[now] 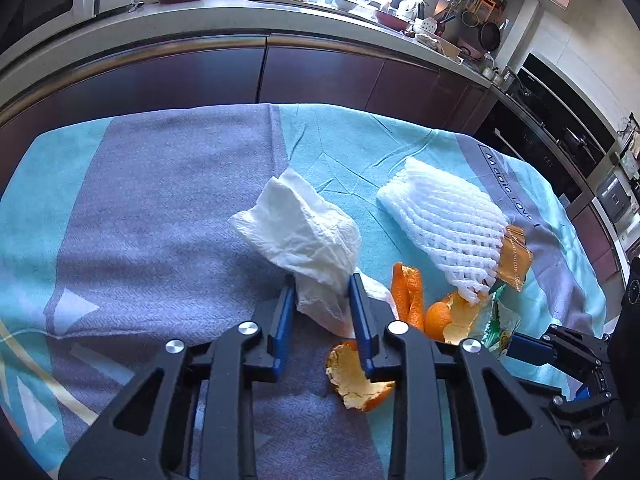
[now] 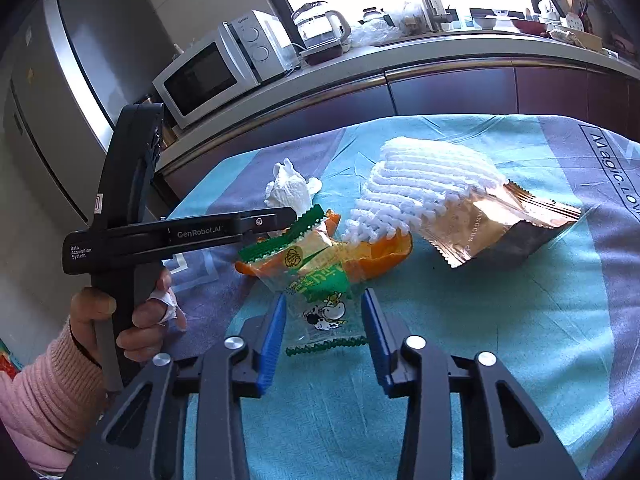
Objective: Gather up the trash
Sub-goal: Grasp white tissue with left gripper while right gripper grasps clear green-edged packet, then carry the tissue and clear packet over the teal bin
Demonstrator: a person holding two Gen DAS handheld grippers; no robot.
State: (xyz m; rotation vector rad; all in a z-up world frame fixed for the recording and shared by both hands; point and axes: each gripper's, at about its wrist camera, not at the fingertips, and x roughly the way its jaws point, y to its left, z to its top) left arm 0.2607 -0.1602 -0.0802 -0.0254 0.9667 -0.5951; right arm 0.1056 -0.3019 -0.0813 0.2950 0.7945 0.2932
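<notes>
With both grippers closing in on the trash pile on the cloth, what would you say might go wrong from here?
1. The left gripper pinches only a lower fold of the crumpled tissue; it may tear or slip out when lifted.
2. The right gripper straddles the clear cow-print wrapper, which is thin and may slide free.
3. That wrapper overlaps the orange peel and foam fruit net, so lifting could drag or scatter them.

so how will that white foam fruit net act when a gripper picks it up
The foam net looks airy and open-meshed, so probably very light and squashy under the pads. It lies partly over the gold wrapper and orange peel, so lifting it may drag them.
</notes>
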